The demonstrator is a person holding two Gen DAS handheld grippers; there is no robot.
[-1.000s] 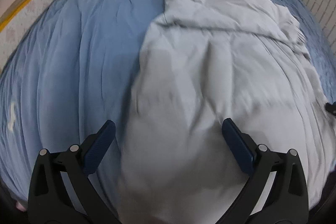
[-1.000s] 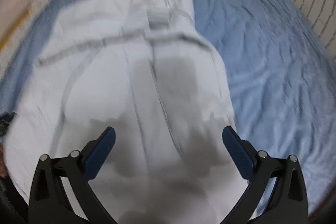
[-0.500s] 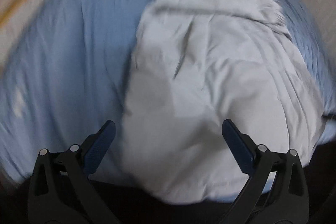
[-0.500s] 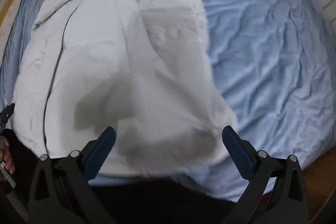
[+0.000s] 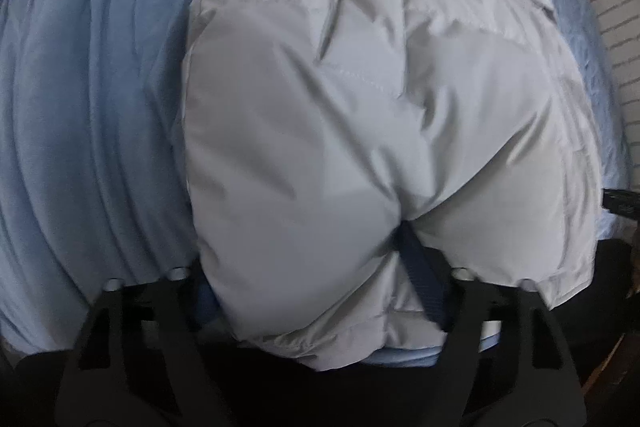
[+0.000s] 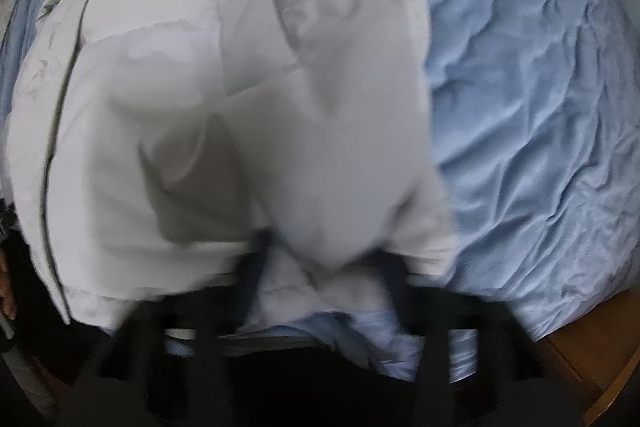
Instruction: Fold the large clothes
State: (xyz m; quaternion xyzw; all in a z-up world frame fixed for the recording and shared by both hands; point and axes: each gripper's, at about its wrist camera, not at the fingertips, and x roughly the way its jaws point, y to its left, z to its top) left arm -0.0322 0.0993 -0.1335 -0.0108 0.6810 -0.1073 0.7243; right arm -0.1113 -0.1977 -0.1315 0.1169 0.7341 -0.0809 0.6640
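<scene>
1. The jacket (image 5: 360, 131) is pale grey, puffy and slightly shiny, with stitched seams across its padded panels and soft creases running down its middle.
2. In the right wrist view the jacket (image 6: 240, 99) shows a thin dark line of piping curving down its left edge.
3. It lies spread on a bed covered by a wrinkled blue sheet (image 5: 92, 115), its lower hem at the near edge of the bed.
4. The left tool (image 5: 312, 291) is closing on the hem: the padded fabric bulges between its fingers, and one dark blue pad (image 5: 424, 283) presses into a fold.
5. The right tool (image 6: 320, 291) is closing to a narrow gap, with a bunch of the hem gathered between its blurred fingers.
6. A white brick wall (image 5: 608, 11) rises past the bed's far right side.
7. Wooden floor (image 6: 592, 359) shows beside the bed's corner.
</scene>
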